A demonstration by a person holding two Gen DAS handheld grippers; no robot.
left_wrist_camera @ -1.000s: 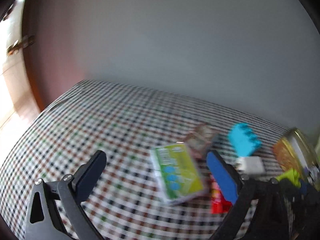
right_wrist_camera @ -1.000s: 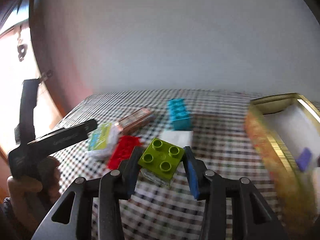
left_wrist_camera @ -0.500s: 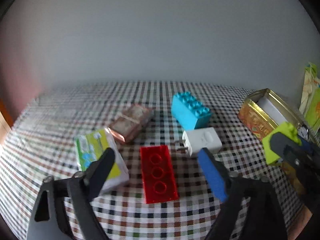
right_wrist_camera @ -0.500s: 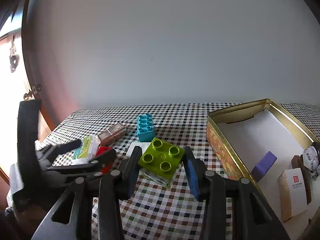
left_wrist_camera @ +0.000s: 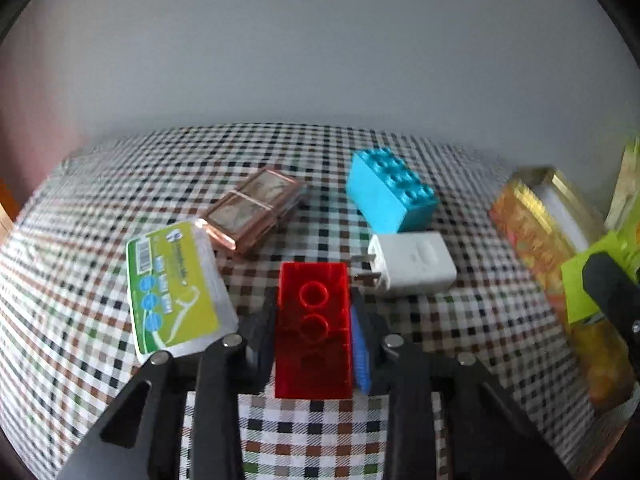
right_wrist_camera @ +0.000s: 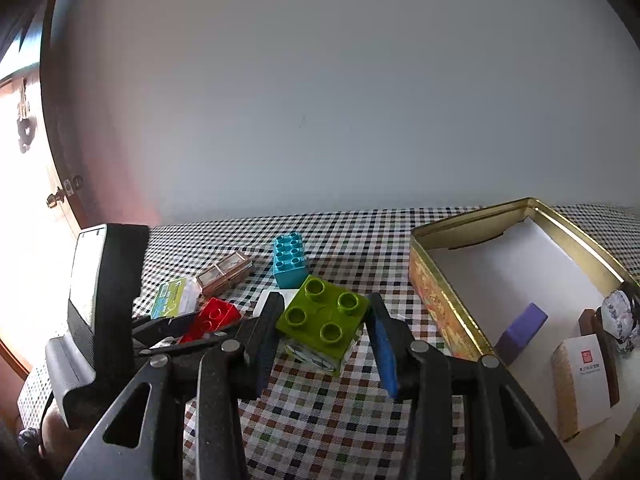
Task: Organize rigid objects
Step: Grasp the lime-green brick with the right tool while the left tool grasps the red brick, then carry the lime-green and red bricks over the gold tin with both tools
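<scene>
My left gripper (left_wrist_camera: 313, 340) is shut on a red brick (left_wrist_camera: 313, 320), down at the checked tablecloth (left_wrist_camera: 120, 360). The red brick also shows in the right wrist view (right_wrist_camera: 210, 318), between the left gripper's fingers (right_wrist_camera: 168, 326). My right gripper (right_wrist_camera: 322, 332) is shut on a green square brick (right_wrist_camera: 322, 316) and holds it above the cloth, left of the open gold tin (right_wrist_camera: 432, 300). The tin holds a purple block (right_wrist_camera: 520, 328), a white box (right_wrist_camera: 580, 384) and other small items.
On the cloth lie a blue brick (left_wrist_camera: 390, 196), a white charger plug (left_wrist_camera: 412, 262), a green-labelled pack (left_wrist_camera: 176, 292) and a copper-coloured case (left_wrist_camera: 256, 214). The gold tin (left_wrist_camera: 532, 228) stands at the right. A grey wall runs behind the table.
My left gripper swung right over the red brick, came down and shut on it. My right gripper kept the green brick and moved closer to the tin.
</scene>
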